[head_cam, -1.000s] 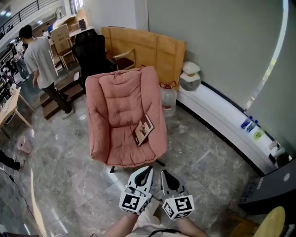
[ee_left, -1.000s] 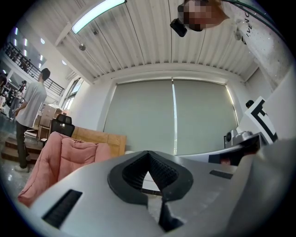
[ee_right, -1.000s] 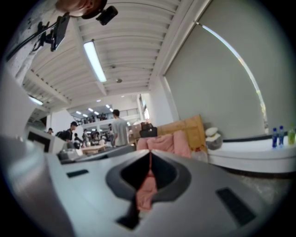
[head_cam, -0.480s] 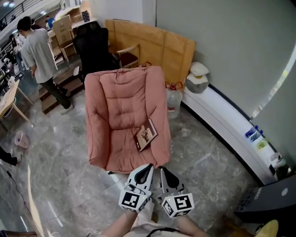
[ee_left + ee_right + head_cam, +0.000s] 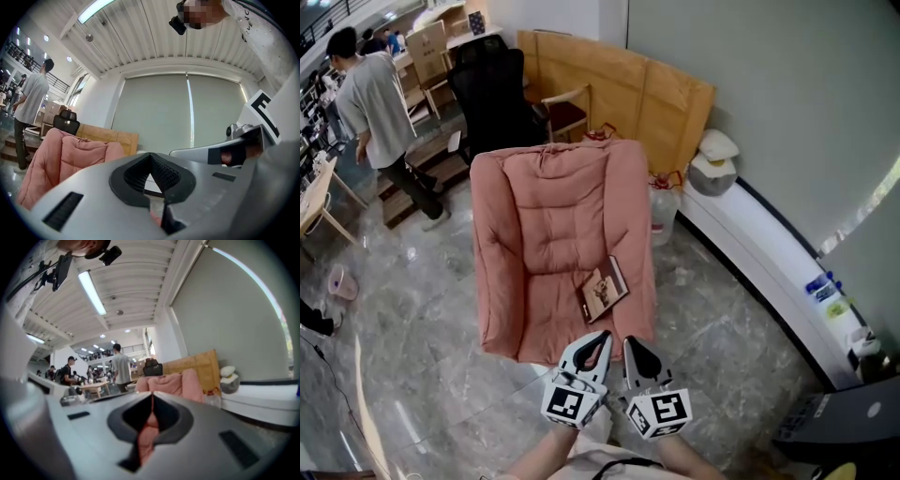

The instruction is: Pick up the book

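The book (image 5: pixel 605 289), brown-covered with a pale page edge, lies flat on the right side of the seat of a pink padded armchair (image 5: pixel 546 225). Both grippers are held side by side just short of the seat's front edge, pointing at the chair. My left gripper (image 5: pixel 602 336) is shut and empty, its tip a little below the book. My right gripper (image 5: pixel 628 340) is shut and empty beside it. The left gripper view has its jaws (image 5: pixel 150 154) closed, with the armchair (image 5: pixel 61 154) at the left. The right gripper view looks past closed jaws (image 5: pixel 152 394) at the armchair (image 5: pixel 173 383).
A person in a grey shirt (image 5: pixel 380 103) stands at the far left by steps. Behind the armchair are a black office chair (image 5: pixel 492 94), a wooden chair (image 5: pixel 567 108) and cardboard sheets (image 5: pixel 628 94). A water jug (image 5: pixel 664 211) and a white ledge (image 5: pixel 769 272) run along the right.
The armchair and book have come nearer and lower in the head view. Both grippers, still shut, have closed in on the seat's front edge.
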The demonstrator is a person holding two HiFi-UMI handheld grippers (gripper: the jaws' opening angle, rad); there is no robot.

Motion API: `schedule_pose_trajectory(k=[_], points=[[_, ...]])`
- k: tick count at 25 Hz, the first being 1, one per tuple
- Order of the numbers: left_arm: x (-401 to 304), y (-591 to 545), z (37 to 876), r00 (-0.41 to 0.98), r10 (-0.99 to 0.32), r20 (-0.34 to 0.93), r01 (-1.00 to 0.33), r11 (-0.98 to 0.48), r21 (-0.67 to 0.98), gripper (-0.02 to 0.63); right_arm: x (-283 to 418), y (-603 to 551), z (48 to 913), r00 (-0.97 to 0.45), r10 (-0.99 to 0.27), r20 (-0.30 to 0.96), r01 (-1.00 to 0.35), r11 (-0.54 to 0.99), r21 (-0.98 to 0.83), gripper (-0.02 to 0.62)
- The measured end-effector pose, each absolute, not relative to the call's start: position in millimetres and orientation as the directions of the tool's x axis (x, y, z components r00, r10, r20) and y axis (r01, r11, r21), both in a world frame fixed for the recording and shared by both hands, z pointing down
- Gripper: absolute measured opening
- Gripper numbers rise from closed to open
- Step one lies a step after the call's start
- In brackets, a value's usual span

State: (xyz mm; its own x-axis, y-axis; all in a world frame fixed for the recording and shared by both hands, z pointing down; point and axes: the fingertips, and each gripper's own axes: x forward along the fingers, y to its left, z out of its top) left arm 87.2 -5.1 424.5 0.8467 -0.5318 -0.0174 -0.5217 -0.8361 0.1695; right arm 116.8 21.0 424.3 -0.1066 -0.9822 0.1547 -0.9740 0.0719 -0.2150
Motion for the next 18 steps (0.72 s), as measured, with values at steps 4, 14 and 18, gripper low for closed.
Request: schedule_pose_trajectory(k=[4, 14, 18], points=[[92.1, -31.3, 429.7, 0.851, -0.526, -0.009, -0.517, -0.839, 0.17, 0.021, 120.6, -5.5, 427.9, -0.107, -0.98, 0.166, -0.975, 0.071, -0.211, 0.014], [106.2, -66.2, 458.6, 0.872, -0.487, 0.036, -0.485, -0.853, 0.192, 0.021, 134.9, -40.3, 456.3, -0.069, -0.975, 0.21, -0.971, 0.017, -0.24, 0.014], [112.0, -75.0, 467.4, 0.876, -0.48, 0.043, -0.479, -0.856, 0.195, 0.021, 141.5, -51.9, 464.0, -0.076, -0.97, 0.23, -0.971, 0.02, -0.236, 0.014]])
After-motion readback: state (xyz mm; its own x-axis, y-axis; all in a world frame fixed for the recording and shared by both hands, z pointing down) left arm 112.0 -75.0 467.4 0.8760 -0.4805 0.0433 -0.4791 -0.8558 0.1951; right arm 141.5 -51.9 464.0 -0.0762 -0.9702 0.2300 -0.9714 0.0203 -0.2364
